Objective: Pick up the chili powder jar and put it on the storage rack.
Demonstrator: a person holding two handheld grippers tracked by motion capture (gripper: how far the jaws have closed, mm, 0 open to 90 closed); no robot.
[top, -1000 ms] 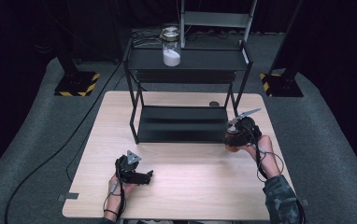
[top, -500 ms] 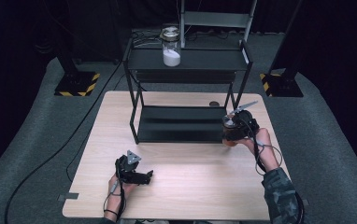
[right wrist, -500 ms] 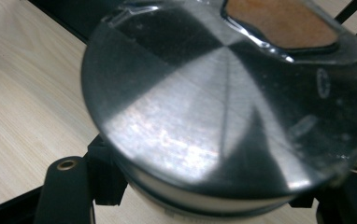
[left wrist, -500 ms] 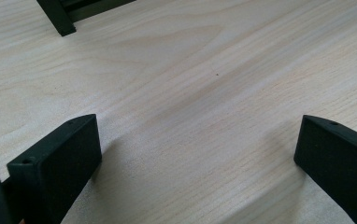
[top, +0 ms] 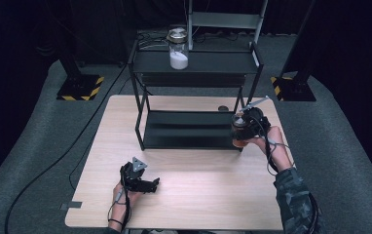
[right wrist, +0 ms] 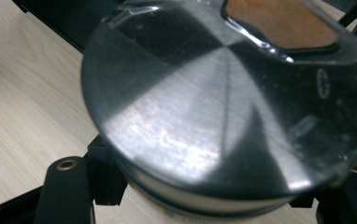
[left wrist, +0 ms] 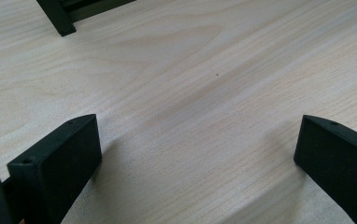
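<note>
Here the right gripper [top: 245, 127] holds a jar [top: 240, 131] with orange-brown contents, its jaws clamped on the jar just under the metal lid [right wrist: 228, 98]. In the high view the jar hangs above the table [top: 198, 204] at the right front corner of the black shelf rack [top: 189, 129], close beside the rack's post. In the right gripper view the round brushed lid lies between the two black jaws, with the orange-brown powder visible through the glass beyond it (the far edge is blurred). The left gripper [top: 142, 181] rests low on the table near its front edge, well apart from the jar, its jaws spread wide with bare wood between them. A second jar [top: 178, 48], holding white powder, stands on the rack's top shelf.
</note>
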